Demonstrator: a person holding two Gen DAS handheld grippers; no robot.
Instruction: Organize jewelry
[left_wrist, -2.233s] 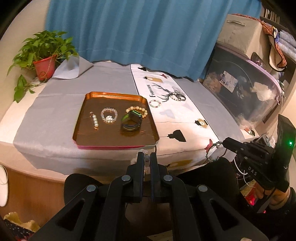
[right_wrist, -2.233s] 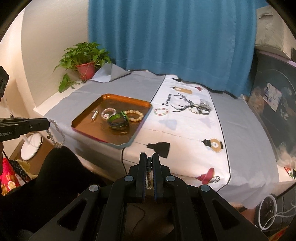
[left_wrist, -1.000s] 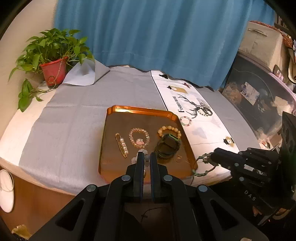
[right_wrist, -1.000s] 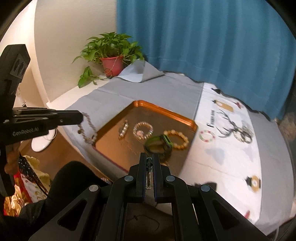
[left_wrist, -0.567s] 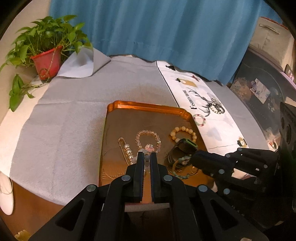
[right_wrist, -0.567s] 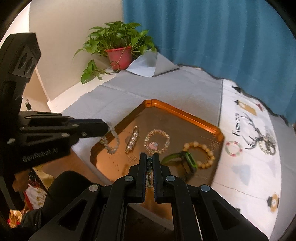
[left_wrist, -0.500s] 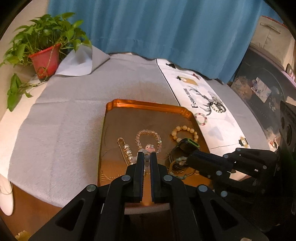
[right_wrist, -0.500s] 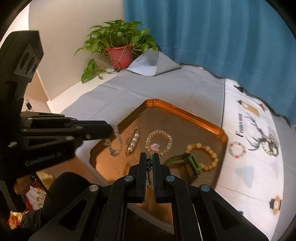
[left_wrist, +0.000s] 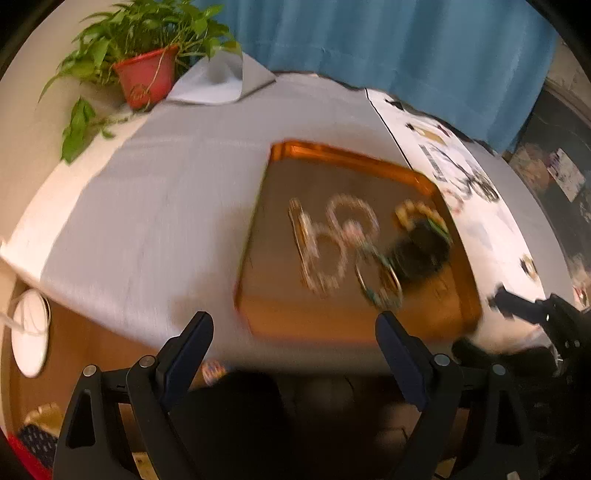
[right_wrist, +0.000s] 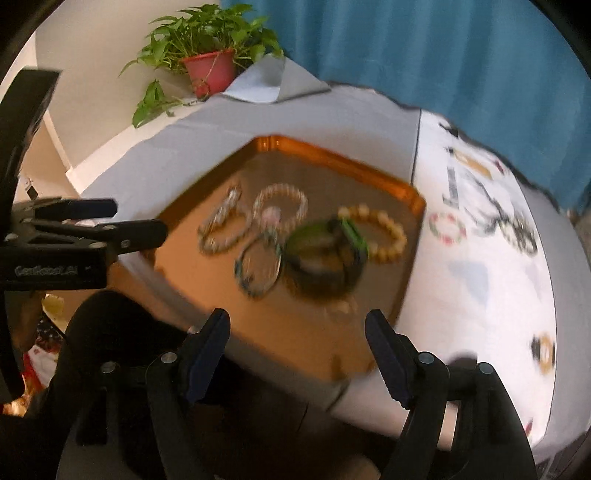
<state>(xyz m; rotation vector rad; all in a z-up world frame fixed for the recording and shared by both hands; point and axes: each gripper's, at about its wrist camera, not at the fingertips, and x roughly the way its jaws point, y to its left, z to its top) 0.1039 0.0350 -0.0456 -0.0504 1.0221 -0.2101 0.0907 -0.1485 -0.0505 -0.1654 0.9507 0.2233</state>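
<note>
An orange tray on the grey cloth holds several pieces, all blurred. A grey bead bracelet and a green bead bracelet lie loose on it, beside a dark green watch, a beige bead bracelet and a crystal bracelet. My left gripper hangs over the tray's near edge, its jaws opening with nothing between them. My right gripper is likewise opening and empty; one of its fingertips shows at the tray's right corner.
A white printed runner right of the tray carries a small coloured bracelet and dark jewelry. A potted plant stands at the back left before a blue curtain. A person's dark knee is below the table edge.
Both grippers have sunk toward the tray and gone from shut to wide open. The grey and green bracelets that they held now lie on the tray.
</note>
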